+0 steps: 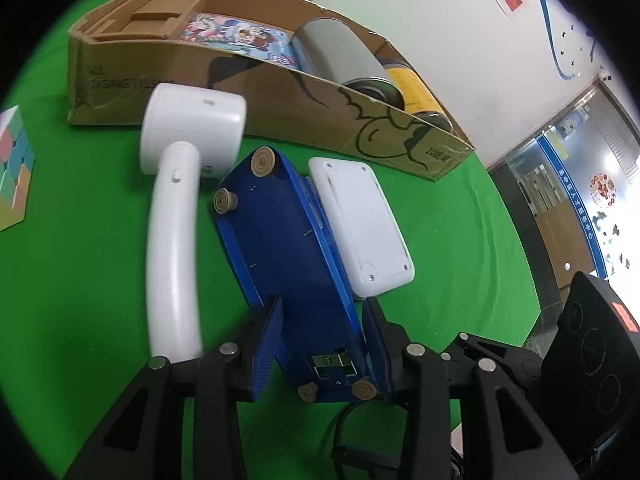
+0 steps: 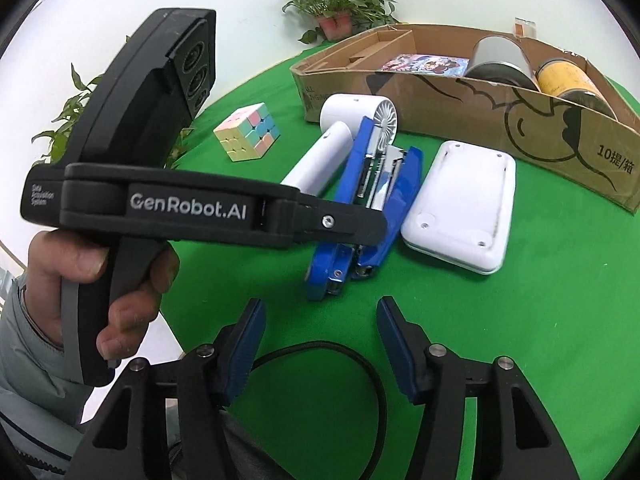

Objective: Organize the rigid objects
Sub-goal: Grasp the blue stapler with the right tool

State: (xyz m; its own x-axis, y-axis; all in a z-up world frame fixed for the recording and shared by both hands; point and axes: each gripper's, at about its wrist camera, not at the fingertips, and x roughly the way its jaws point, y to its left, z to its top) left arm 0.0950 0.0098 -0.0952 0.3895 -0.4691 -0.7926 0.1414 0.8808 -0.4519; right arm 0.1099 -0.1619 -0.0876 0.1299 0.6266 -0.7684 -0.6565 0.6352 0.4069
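Right gripper (image 2: 320,344): nearest the lens; blue-padded fingers standing well apart, holding nothing, hovering over the green felt table (image 2: 520,320) w/ a black cable (image 2: 320,350) looping beneath.

Left gripper (image 1: 322,344): blue pads closing on the rear end of the blue plastic stapler (image 1: 288,256); both pads appear to be touching its sides, so judged clamped on it. Person's hand (image 2: 100,280) is wrapping the black handle.

Stapler: lying upside-down per left wrist view, round tan feet facing up; right wrist view shows it hinged open, metal magazine exposed. Resting on the felt, not yet lifted.

White handheld fan (image 1: 176,216): lying just beside the stapler on one side, round head toward the box.

White rounded-rectangular plastic device (image 1: 360,228): lying face-down just beside the stapler's other side, prob. touching.

Pastel puzzle cube (image 2: 248,132): standing apart, farther back.

Cardboard box (image 1: 280,116): open-topped, farthest; already holding a grey metal cylinder (image 1: 340,56), a yellow-labelled can (image 1: 416,88), a cartoon-printed flat pack (image 1: 240,36) & a brown cardboard insert (image 1: 160,8).

Risk 1: stapler is hinged open; on lift the free half may be swinging, shifting wt. & twisting out of the pads.

Risk 2: neighbours crowding both sides; a sideways drag could be nudging the fan or device.

Risk 3: grip at the far rear end; long lever, nose may be drooping & catching the box wall.
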